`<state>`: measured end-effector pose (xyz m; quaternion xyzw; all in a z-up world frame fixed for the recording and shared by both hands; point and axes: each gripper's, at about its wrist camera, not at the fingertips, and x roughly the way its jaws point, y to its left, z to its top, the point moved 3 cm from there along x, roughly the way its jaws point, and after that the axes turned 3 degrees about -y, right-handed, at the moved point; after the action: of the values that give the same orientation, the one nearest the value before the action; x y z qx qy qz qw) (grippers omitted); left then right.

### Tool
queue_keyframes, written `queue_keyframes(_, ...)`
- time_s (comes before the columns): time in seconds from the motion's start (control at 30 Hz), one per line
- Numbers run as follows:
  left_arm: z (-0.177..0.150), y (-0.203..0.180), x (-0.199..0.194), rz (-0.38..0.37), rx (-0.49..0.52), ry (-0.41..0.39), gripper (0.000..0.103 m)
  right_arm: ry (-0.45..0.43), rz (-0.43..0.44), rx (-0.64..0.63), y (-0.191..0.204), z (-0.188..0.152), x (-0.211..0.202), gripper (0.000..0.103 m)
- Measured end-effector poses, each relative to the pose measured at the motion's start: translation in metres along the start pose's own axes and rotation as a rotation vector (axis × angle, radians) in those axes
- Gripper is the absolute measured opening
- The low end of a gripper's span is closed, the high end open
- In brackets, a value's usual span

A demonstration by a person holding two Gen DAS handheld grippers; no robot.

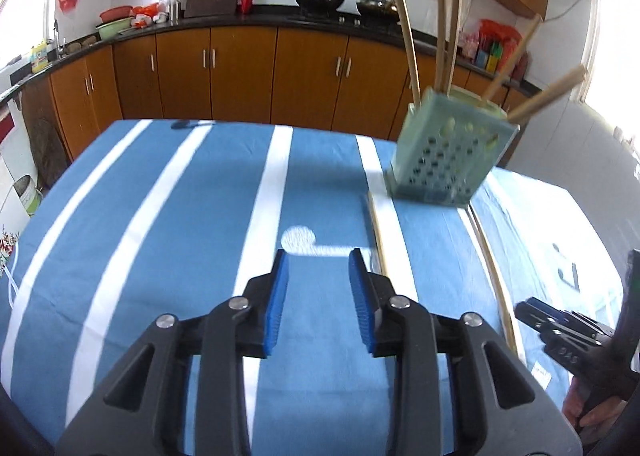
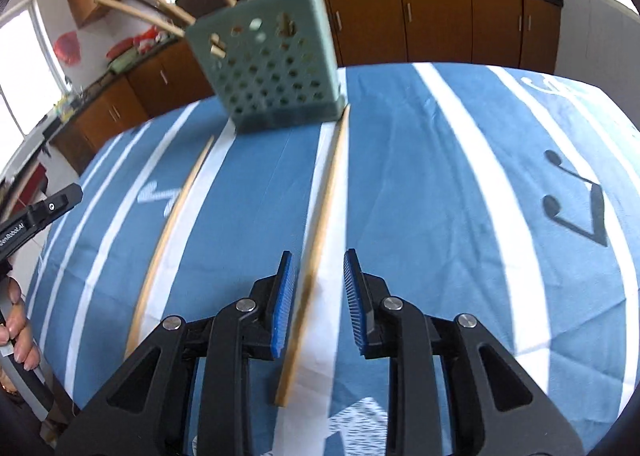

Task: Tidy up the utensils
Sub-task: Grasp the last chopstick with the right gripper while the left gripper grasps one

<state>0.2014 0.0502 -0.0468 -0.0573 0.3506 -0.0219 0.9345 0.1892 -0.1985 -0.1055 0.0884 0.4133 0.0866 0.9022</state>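
Observation:
A pale green perforated holder [image 1: 448, 159] [image 2: 272, 71] stands on the blue striped cloth with several wooden chopsticks [image 1: 406, 27] [image 2: 140, 3] sticking out of it. Two loose chopsticks lie on the cloth in front of it. One chopstick [image 2: 324, 215] [image 1: 492, 268] runs between the jaws of my right gripper [image 2: 318, 256], close to the left pad, which does not press on it; the jaws stand open. The other chopstick [image 1: 378, 232] [image 2: 172, 232] lies just right of my left gripper [image 1: 318, 256], which is open with only cloth between its pads.
The blue cloth with white stripes [image 1: 160, 215] [image 2: 460, 195] covers the whole table. Behind the table run wooden kitchen cabinets [image 1: 240, 67] under a dark counter with pots and bowls. A person's hand [image 2: 20, 332] shows at the left edge of the right wrist view.

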Motion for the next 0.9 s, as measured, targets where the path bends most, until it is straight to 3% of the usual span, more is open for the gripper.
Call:
queue_keyframes(0.17, -0.009, -0.009, 0.003, -0.017, 0.007, 0.024, 0.035, 0.006, -0.03, -0.028, 0.006, -0.003, 0.011, 0.027)
queue_keyframes(0.3, -0.011, -0.016, 0.007, -0.029, 0.01, 0.039, 0.037, -0.007, -0.069, -0.045, 0.003, 0.0, 0.012, 0.009)
queue_keyframes(0.5, -0.016, -0.028, 0.012, -0.061, 0.023, 0.06, 0.041, -0.026, -0.131, 0.022, -0.026, 0.004, 0.007, 0.007)
queue_keyframes(0.7, -0.026, -0.044, 0.021, -0.099, 0.049, 0.094, 0.042, -0.049, -0.239, 0.149, -0.079, 0.009, -0.003, 0.007)
queue_keyframes(0.9, -0.034, -0.06, 0.033, -0.097, 0.079, 0.124, 0.041, -0.053, -0.247, 0.167, -0.093, 0.008, -0.008, 0.007)
